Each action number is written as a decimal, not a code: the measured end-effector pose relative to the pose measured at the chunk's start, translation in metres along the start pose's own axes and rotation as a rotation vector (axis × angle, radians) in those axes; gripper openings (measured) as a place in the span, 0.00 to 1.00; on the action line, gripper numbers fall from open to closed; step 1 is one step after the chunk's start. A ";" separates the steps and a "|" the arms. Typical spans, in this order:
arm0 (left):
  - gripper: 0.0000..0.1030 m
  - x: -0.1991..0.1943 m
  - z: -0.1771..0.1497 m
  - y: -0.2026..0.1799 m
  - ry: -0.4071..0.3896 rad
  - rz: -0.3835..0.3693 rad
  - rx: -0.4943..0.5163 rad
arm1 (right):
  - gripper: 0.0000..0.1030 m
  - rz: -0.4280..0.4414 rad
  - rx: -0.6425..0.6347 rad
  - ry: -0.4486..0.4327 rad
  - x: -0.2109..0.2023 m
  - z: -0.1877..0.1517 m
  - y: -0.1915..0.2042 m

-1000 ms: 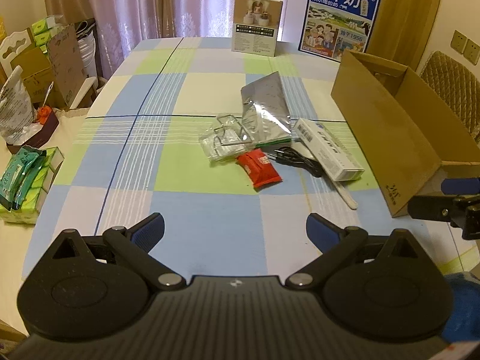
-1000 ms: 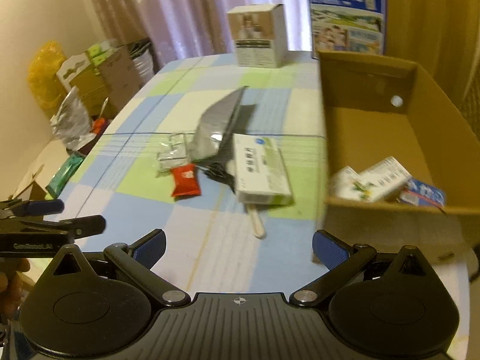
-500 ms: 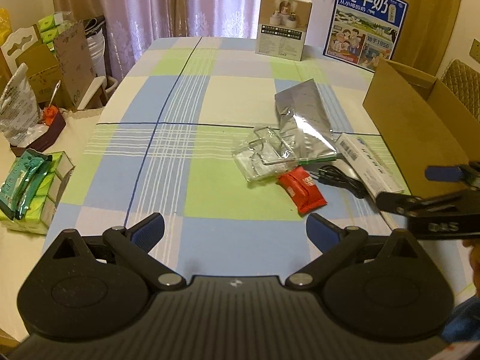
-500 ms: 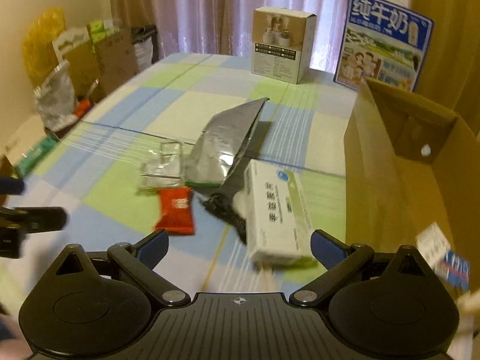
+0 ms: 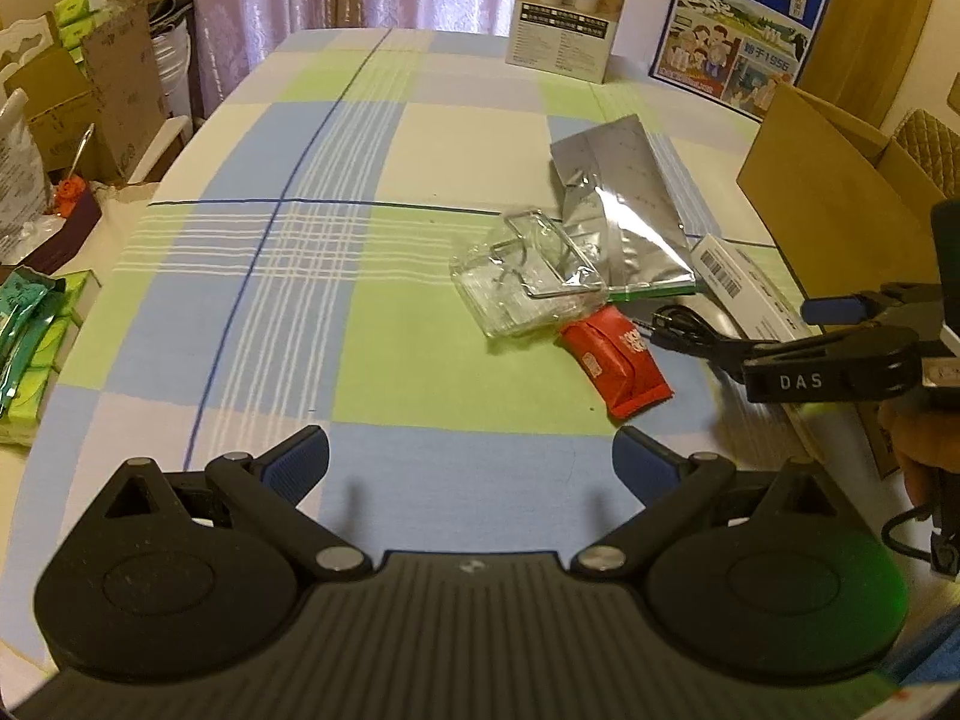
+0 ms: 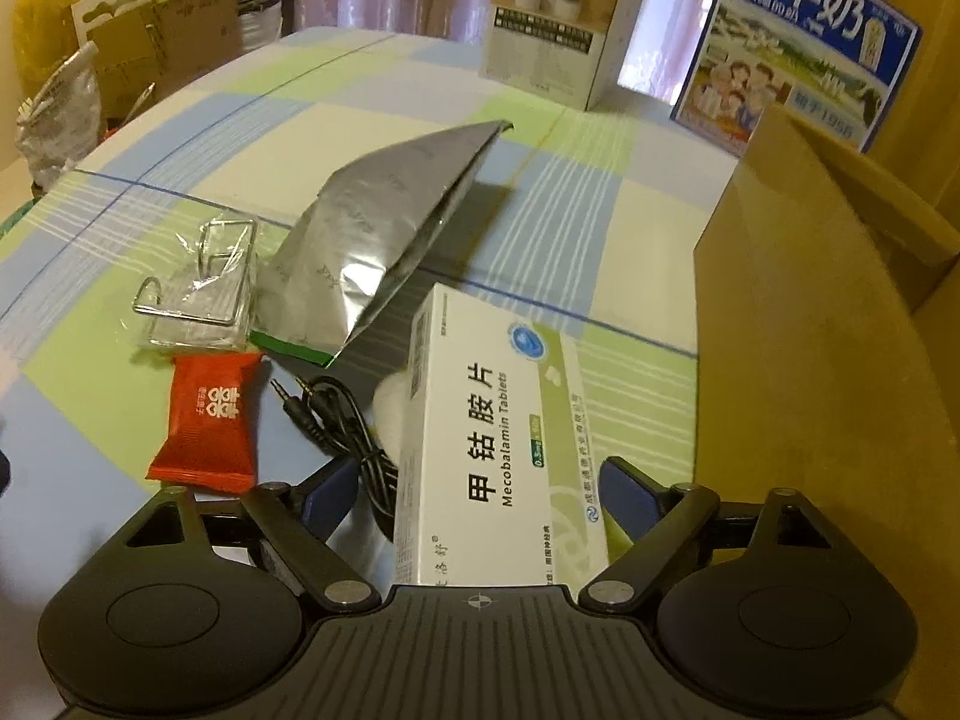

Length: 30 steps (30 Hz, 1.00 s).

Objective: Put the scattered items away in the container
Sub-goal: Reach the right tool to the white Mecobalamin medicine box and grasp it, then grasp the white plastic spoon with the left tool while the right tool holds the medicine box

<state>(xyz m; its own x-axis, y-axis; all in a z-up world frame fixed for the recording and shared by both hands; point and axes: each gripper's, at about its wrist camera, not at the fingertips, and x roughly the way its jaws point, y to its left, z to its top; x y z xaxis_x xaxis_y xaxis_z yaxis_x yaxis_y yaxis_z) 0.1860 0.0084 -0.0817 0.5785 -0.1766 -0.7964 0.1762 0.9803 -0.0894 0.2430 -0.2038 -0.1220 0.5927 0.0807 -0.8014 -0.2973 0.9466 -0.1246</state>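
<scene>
Beside the brown cardboard box (image 6: 798,360): white-green tablet box (image 6: 498,438), red packet (image 6: 207,420), silver pouch (image 6: 372,240), on blue-green checked table (image 6: 540,210).

Both wrist views look steeply down, sharing the red packet (image 5: 618,360) and medicine box (image 6: 498,444).

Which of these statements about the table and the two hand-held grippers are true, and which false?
1. The white tablet box lies between the right hand-held gripper fingers. True; its jaws have just been closing, not yet gripping.
2. The left hand-held gripper holds the red packet. False; it is open, holding nothing.
3. The silver pouch sits inside the cardboard box. False; it lies on the tablecloth.
4. A black cable lies beside the tablet box. True.
</scene>
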 end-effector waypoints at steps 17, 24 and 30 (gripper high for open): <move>0.96 -0.009 0.003 0.009 -0.004 0.035 0.004 | 0.52 0.221 0.071 0.019 -0.034 -0.003 0.045; 0.96 -0.013 0.004 0.001 -0.002 0.017 0.054 | 0.26 0.115 0.063 -0.027 -0.050 -0.002 0.037; 0.96 -0.004 0.008 -0.016 0.010 -0.022 0.108 | 0.27 0.053 0.061 0.002 -0.044 -0.016 0.022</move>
<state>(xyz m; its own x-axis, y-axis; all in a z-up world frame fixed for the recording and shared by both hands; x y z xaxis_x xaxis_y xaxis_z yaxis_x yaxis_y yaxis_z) 0.1873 -0.0071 -0.0717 0.5658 -0.1970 -0.8007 0.2744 0.9607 -0.0425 0.1980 -0.1913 -0.0990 0.5758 0.1301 -0.8072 -0.2815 0.9585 -0.0463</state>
